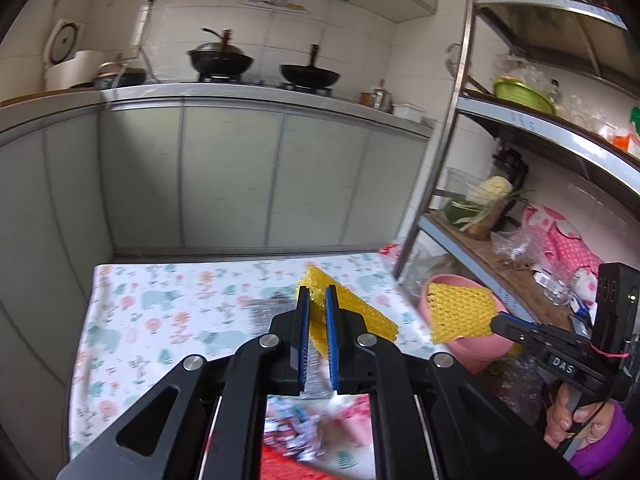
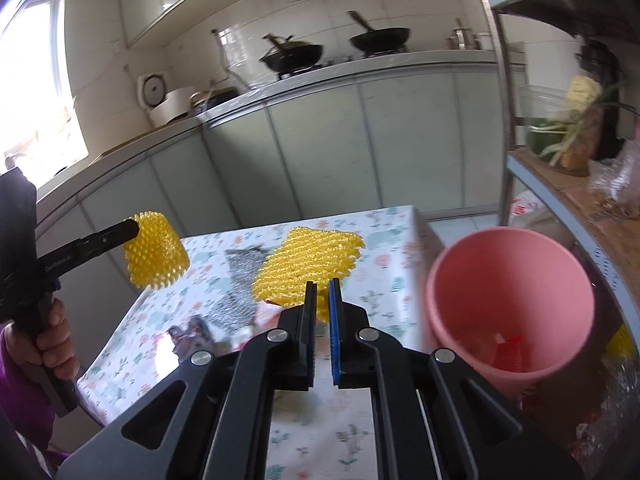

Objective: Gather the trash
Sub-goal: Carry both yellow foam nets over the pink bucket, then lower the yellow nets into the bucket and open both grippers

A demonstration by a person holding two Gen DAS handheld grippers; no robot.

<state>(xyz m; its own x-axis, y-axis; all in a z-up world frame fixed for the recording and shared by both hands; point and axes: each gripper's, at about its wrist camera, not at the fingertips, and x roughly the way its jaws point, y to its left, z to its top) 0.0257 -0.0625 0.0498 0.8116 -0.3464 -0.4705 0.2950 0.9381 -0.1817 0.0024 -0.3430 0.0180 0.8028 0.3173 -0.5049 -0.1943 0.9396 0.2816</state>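
Note:
Each gripper holds a yellow foam fruit net above the flower-print table. My left gripper is shut on one yellow net; it also shows in the right wrist view with its net. My right gripper is shut on a second yellow net, held left of the pink bin; in the left wrist view that gripper holds its net in front of the pink bin. The bin holds a red scrap.
A grey mesh piece and shiny wrappers lie on the table. Red and white wrappers lie under my left gripper. A metal shelf rack stands right of the table. Kitchen cabinets with woks are behind.

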